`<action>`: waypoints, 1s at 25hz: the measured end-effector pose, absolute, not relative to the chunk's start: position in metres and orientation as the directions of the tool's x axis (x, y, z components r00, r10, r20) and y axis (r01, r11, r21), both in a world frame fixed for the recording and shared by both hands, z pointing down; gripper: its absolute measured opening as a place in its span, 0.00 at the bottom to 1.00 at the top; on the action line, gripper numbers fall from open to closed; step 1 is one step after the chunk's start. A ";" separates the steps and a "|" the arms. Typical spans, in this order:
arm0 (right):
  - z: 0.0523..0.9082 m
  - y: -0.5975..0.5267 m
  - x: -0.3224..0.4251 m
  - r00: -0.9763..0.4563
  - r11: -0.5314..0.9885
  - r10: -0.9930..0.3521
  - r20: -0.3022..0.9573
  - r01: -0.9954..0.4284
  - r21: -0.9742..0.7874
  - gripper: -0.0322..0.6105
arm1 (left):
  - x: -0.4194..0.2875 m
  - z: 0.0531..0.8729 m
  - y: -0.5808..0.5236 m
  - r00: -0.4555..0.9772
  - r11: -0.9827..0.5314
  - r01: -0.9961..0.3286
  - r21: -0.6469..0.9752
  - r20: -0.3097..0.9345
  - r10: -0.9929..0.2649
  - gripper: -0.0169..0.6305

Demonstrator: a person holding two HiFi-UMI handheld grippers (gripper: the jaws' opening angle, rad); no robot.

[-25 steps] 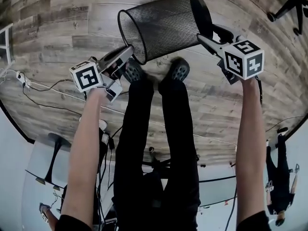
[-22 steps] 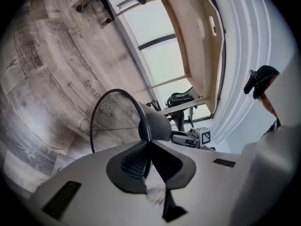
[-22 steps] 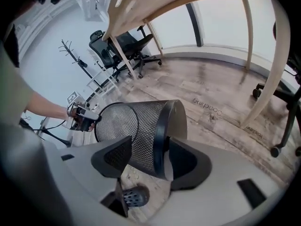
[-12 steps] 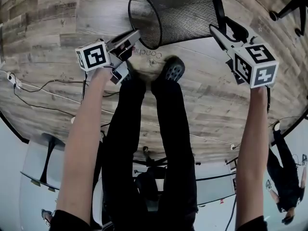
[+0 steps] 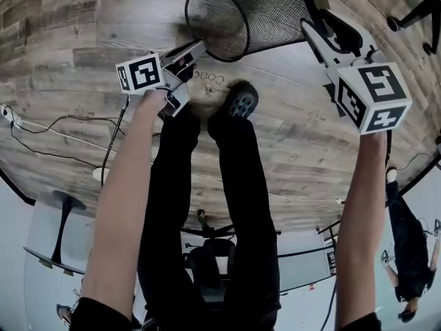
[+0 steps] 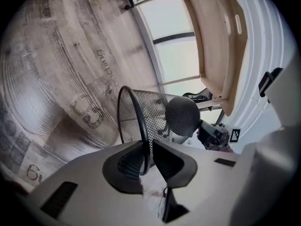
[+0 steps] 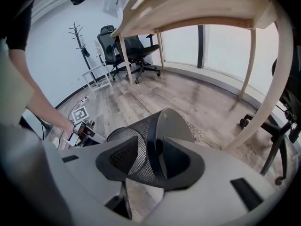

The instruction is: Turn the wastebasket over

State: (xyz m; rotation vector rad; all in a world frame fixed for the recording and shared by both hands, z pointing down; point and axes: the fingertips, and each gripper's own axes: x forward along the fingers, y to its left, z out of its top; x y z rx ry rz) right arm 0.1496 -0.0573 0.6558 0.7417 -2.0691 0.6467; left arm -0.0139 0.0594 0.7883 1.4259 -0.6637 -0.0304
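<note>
The black mesh wastebasket lies tilted on its side over the wood floor, its open mouth toward my left gripper. In the left gripper view the wastebasket has its thin rim running between the jaws of my left gripper; these jaws are opening and stand slightly off the rim. In the head view the left gripper sits at the lower lip. My right gripper is at the solid base end. The right gripper view shows the right gripper with its jaws closing around the base edge of the wastebasket, not clamped.
The person's legs and a grey shoe stand just below the basket. Cables trail on the floor at left. A wooden desk, an office chair and a coat stand lie beyond. Another person stands at right.
The basket and both grippers have shifted up and right in the head view, with the basket's mouth end sinking toward the floor. The right gripper has rolled.
</note>
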 end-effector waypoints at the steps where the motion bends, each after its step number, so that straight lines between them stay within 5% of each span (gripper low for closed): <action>1: 0.656 -0.060 0.147 -0.487 0.698 -0.281 0.827 -0.695 -0.172 0.33 | -0.014 0.790 0.060 0.819 0.185 -0.357 0.916 0.402 -0.409 0.12; 14: 0.648 -0.049 0.119 -0.494 0.811 -0.234 0.837 -0.574 -0.112 0.25 | -0.026 0.802 0.088 0.766 0.255 -0.521 0.815 0.578 -0.282 0.18; 25: 0.641 0.006 0.073 -0.505 0.876 -0.228 0.832 -0.480 -0.052 0.23 | -0.054 0.747 0.086 0.731 0.306 -0.513 0.802 0.595 -0.334 0.15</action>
